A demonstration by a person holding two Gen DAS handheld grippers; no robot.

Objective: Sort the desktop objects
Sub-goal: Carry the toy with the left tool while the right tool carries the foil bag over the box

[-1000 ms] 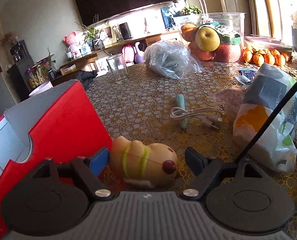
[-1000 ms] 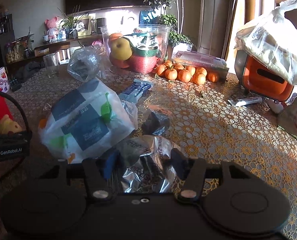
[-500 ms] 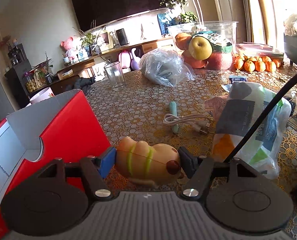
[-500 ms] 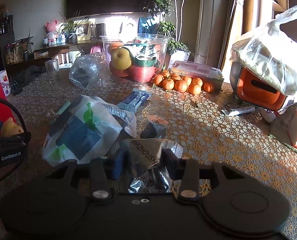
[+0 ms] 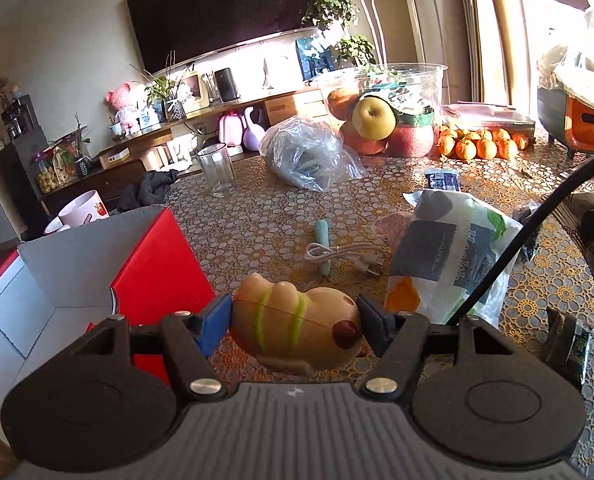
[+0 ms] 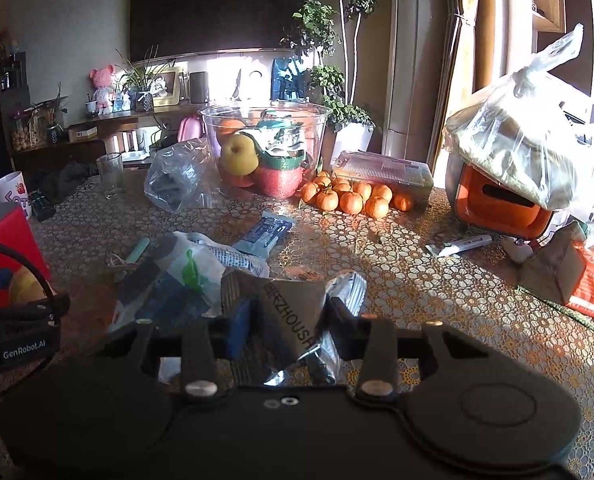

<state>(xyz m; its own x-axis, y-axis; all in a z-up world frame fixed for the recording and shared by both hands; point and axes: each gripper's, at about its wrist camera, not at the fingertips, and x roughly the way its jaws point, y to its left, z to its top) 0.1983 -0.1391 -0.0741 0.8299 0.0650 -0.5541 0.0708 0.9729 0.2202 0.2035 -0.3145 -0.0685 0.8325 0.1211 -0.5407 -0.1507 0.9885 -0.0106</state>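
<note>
Your left tool (image 5: 295, 320) pinches the toy (image 5: 297, 330), clear of the worktop (image 5: 257, 216), just beside the red box (image 5: 153, 276), likely its bin. Your right tool (image 6: 287, 318) pinches a foil packet (image 6: 293, 320), lifted for sorting.

Dark TV (image 5: 221, 16) on wall; pink teddy (image 5: 123, 102) on shelf; potted plant (image 6: 337, 92) beside curtain (image 6: 467, 56).

The red box (image 5: 153, 264) runs off the left edge; the silver packet's (image 6: 293, 320) lettering is cut short, and the clear bag's (image 5: 305, 152) contents are perhaps cloth.
</note>
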